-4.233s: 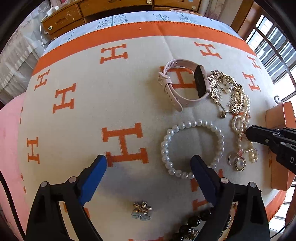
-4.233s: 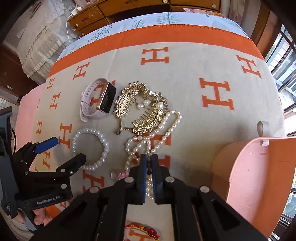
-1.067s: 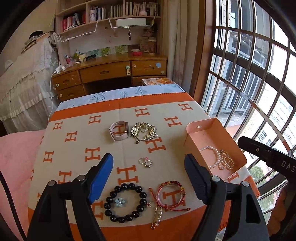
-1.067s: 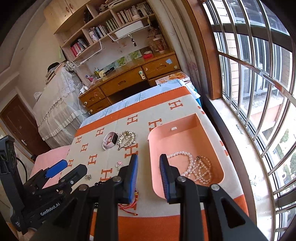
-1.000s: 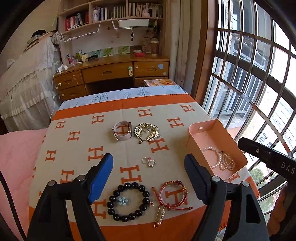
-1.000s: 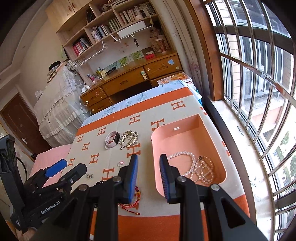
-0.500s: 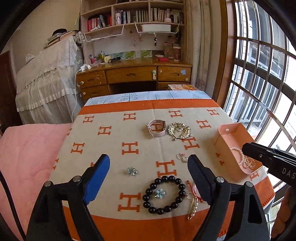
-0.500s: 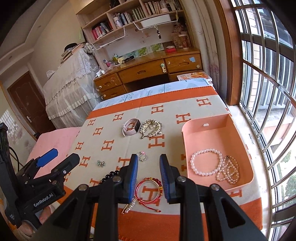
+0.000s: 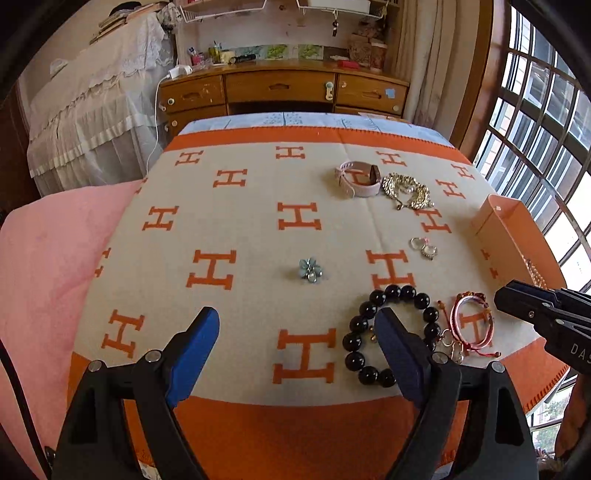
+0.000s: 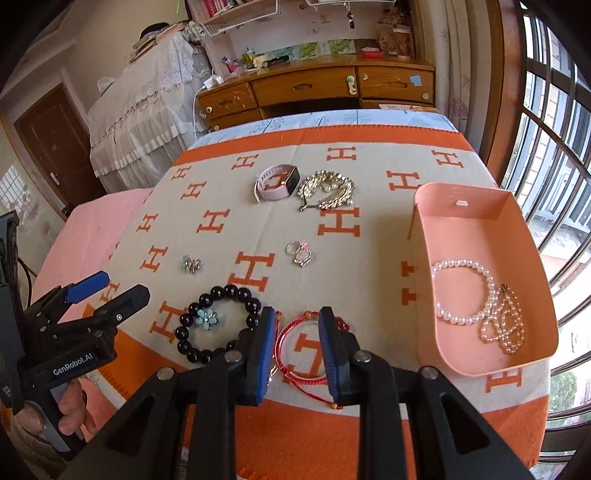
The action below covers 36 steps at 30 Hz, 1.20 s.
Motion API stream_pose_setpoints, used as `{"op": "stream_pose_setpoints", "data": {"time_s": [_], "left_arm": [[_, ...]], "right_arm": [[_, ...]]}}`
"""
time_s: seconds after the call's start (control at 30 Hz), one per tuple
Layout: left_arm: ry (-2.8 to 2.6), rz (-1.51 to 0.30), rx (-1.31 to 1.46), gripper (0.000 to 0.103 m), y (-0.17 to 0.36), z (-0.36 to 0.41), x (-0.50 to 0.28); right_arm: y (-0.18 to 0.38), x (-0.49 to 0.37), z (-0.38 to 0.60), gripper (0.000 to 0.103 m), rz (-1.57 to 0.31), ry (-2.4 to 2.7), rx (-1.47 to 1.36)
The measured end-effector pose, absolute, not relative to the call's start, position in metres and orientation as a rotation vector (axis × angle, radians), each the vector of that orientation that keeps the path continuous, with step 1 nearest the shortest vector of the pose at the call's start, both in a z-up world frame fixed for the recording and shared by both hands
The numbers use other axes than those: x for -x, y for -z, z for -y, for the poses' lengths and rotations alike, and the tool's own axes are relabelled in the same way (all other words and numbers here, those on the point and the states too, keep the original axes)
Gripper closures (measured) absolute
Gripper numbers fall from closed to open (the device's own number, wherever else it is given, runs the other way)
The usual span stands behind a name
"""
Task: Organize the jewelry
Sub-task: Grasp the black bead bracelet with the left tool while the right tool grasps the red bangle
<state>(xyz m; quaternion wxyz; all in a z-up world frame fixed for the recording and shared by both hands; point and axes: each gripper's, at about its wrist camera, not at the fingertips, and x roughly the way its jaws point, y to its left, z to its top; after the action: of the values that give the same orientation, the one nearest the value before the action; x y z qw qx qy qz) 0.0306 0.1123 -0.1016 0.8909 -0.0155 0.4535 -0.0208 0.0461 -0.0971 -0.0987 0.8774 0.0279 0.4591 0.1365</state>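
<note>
Red cord bracelet (image 10: 301, 345): light, limp; pinch its rim; right gripper (image 10: 297, 345) parted, empty; left gripper (image 9: 295, 347) wide, empty.

A home bedroom: a bed under an orange-and-cream blanket (image 9: 258, 229) fills the frame's centre, a wooden desk with drawers (image 9: 280, 88) stands at top centre, bookshelves (image 10: 236, 9) above it, barred windows (image 10: 546, 122) along the right edge.
</note>
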Motion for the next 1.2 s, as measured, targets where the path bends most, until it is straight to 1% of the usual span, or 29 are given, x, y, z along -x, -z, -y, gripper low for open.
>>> {"op": "stream_pose_setpoints", "data": {"time_s": [0.2,0.5,0.63,0.73,0.83,0.9,0.97,1.13,1.2], "left_arm": [[0.093,-0.998,0.064,0.018,0.117,-0.115,-0.039],[0.135,-1.023,0.068,0.018,0.123,-0.112,-0.044],[0.153,-1.026,0.059,0.018,0.124,-0.11,-0.045],[0.166,-1.032,0.046,0.018,0.125,-0.106,-0.046],[0.174,-1.051,0.035,0.018,0.129,-0.103,-0.049],[0.172,-1.066,0.028,0.018,0.132,-0.102,-0.051],[0.153,-1.087,0.009,0.018,0.136,-0.101,-0.054],[0.146,-1.126,-0.014,0.019,0.145,-0.097,-0.062],[0.142,-1.143,-0.035,0.022,0.149,-0.093,-0.064]], "right_arm": [[0.121,-0.054,0.083,0.079,-1.032,-0.306,-0.009],[0.14,-0.069,0.085,0.079,-1.096,-0.303,-0.055],[0.142,-0.076,0.087,0.079,-1.087,-0.299,-0.086],[0.142,-0.079,0.082,0.079,-1.058,-0.288,-0.056],[0.142,-0.078,0.075,0.086,-1.022,-0.271,0.012],[0.143,-0.078,0.073,0.094,-1.019,-0.276,0.02],[0.143,-0.078,0.074,0.097,-1.016,-0.274,0.024],[0.143,-0.077,0.075,0.097,-1.014,-0.283,0.034],[0.143,-0.077,0.076,0.097,-1.016,-0.287,0.029]]}}
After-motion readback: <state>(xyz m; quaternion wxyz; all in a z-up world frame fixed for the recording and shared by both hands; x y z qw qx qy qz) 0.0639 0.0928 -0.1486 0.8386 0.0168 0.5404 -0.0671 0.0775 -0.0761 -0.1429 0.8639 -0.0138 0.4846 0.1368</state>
